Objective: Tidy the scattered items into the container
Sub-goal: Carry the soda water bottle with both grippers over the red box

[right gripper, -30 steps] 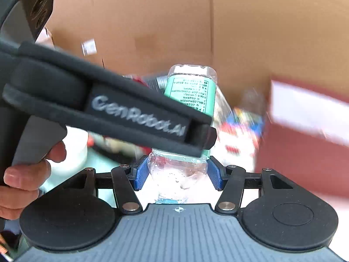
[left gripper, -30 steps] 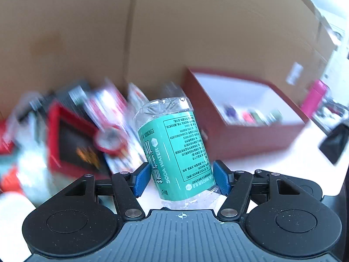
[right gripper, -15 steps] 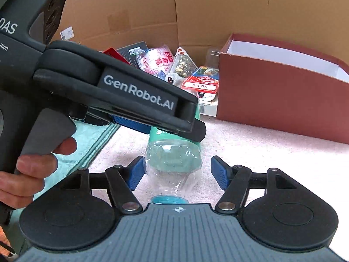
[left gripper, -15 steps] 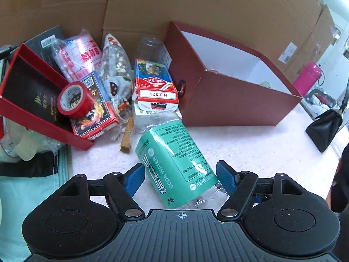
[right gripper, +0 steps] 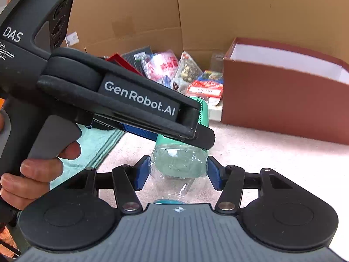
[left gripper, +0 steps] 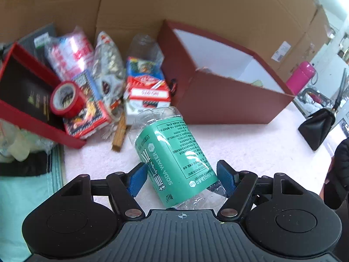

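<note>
Bottle [left gripper: 174, 163] position has barely shifted since half a second ago: the soda water bottle lies tilted between both tools, label up. The left gripper [left gripper: 182, 178] has its blue pads spread, the left pad touching the label and the right one just off it, as before. The right gripper [right gripper: 177, 172] (whose view is half covered by the other tool's body) brackets the clear neck end, pads beside the plastic but not squeezing it. Both views sit slightly closer than earlier. The red container [left gripper: 226, 100] stands open on the pale fuzzy desk cover [left gripper: 250, 144], toward its far edge, just beside scattered packets [left gripper: 148, 87] and a tape roll [left gripper: 65, 99]. Cardboard sheets [left gripper: 196, 6] wall the back.
</note>
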A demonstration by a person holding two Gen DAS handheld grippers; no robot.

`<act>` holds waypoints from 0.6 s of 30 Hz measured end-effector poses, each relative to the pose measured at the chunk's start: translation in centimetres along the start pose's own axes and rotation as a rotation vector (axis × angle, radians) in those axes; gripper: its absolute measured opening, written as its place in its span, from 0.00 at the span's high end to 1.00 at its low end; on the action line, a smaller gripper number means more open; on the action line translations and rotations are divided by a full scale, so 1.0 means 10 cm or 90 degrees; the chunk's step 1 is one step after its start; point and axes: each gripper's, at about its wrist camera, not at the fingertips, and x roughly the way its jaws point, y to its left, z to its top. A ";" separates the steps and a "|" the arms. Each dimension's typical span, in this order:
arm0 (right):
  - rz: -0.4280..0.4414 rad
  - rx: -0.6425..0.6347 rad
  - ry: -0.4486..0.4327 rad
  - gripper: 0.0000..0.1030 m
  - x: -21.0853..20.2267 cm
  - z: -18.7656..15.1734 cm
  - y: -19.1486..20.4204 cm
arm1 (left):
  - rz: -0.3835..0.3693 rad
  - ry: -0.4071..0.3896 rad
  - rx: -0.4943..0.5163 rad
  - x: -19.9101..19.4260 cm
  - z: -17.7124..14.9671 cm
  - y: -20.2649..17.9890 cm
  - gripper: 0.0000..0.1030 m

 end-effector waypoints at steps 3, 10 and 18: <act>-0.013 -0.014 -0.034 0.41 -0.17 0.09 -0.02 | -0.007 -0.029 0.019 -0.16 0.10 -0.17 0.31; -0.063 -0.040 -0.128 0.41 -0.57 0.46 -0.21 | -0.026 -0.109 0.094 -0.43 0.53 -0.68 0.31; -0.146 -0.052 -0.182 0.40 -0.63 0.97 -0.71 | -0.072 -0.154 0.149 -0.18 1.21 -1.14 0.31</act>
